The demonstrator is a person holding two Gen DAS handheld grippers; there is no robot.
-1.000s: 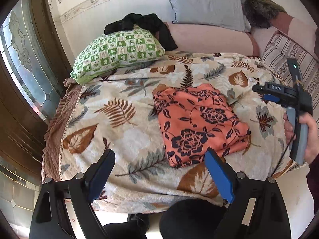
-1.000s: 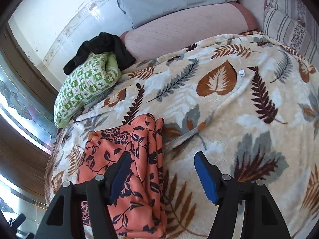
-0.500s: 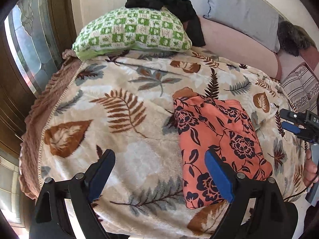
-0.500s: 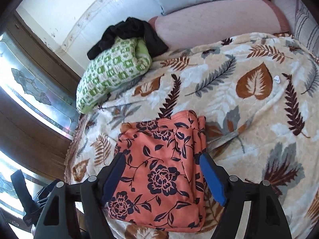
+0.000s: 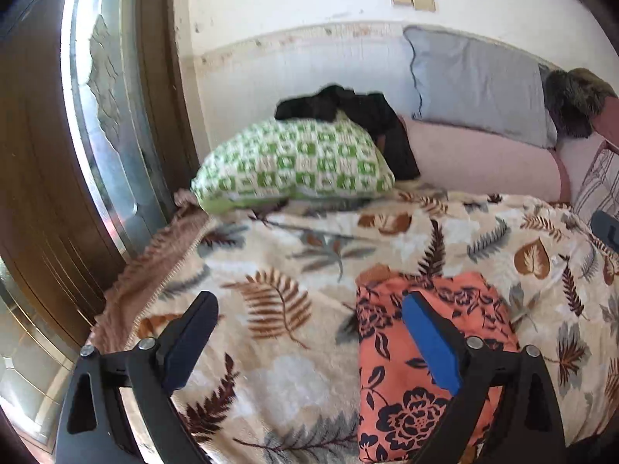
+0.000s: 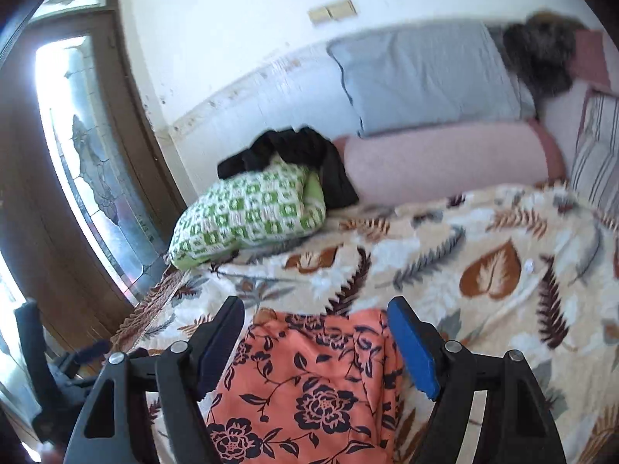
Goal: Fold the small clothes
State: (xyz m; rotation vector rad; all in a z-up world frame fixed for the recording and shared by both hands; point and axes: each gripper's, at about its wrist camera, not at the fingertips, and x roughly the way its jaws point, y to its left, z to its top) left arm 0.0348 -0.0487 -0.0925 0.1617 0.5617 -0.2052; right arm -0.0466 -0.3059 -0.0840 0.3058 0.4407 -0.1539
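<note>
We are lifting both tools, left tool [image 5: 309,342] and right tool [image 6: 315,342], jaws just widened and empty, away from the folded floral garment [image 5: 421,363] lying finished on the bed blanket [image 5: 271,301].

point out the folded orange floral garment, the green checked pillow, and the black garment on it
folded orange floral garment [image 6: 309,386], right wrist view, middle of its top layer.
green checked pillow [image 5: 294,162], left wrist view, centre of its patterned face.
black garment [image 5: 348,110], left wrist view, bunched part atop the pillow.

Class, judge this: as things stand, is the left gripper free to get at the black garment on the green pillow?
Probably yes: the left gripper stands open and empty, and only bare blanket lies before the black garment.
</note>
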